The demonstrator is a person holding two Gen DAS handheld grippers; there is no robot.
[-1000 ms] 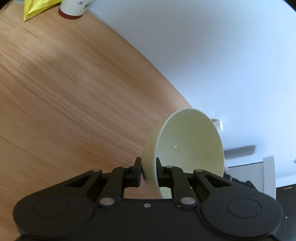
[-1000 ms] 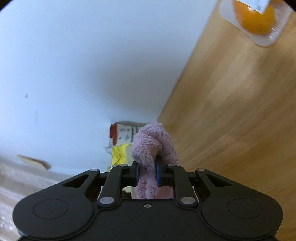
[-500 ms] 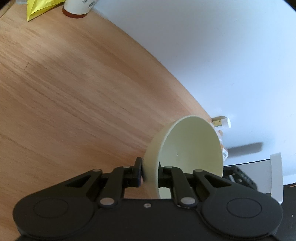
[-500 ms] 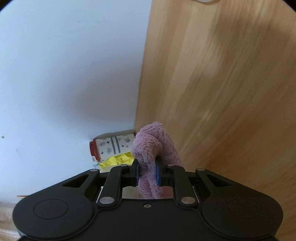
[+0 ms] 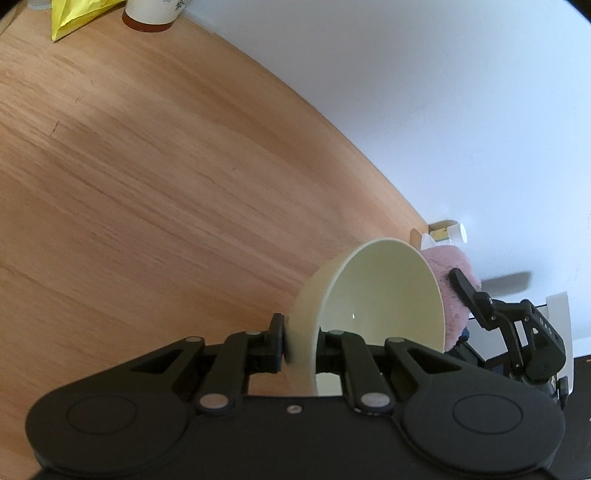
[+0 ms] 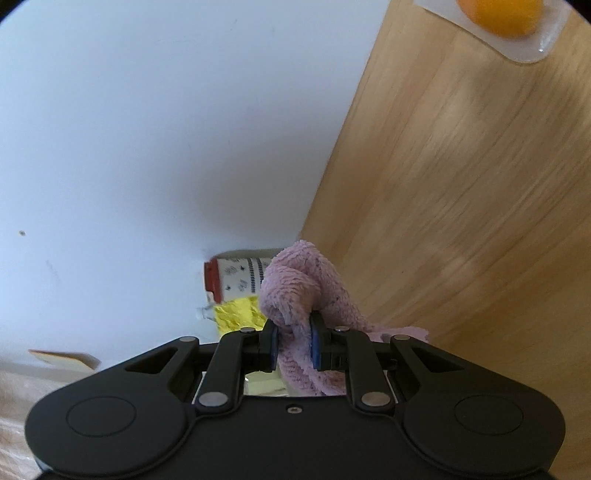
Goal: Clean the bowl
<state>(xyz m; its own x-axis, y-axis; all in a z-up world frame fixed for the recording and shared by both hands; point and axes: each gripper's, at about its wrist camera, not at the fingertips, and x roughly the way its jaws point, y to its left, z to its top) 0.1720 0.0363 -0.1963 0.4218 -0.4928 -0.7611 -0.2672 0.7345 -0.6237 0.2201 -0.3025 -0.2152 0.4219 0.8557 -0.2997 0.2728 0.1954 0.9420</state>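
Note:
A pale cream bowl point(image 5: 380, 306) is held tilted on its side above the wooden table, its hollow facing right. My left gripper point(image 5: 301, 341) is shut on the bowl's rim, one finger outside the wall and one inside. A fluffy pink cloth point(image 6: 306, 291) is bunched up between blue pads, with my right gripper point(image 6: 293, 341) shut on it. In the left wrist view the same pink cloth point(image 5: 452, 288) and the right gripper's black fingers point(image 5: 476, 299) show just behind the bowl's far rim, close to it; I cannot tell if they touch.
The wooden table point(image 5: 166, 166) runs along a white wall point(image 5: 443, 92). A patterned cup with a red base point(image 5: 153, 13) and a yellow packet point(image 5: 74, 14) stand at its far end. An orange thing in a clear plastic tray point(image 6: 506, 22) lies on the table.
The right gripper with the pink cloth has come into the left wrist view, right behind the bowl's rim. The bowl has stayed put in my left gripper.

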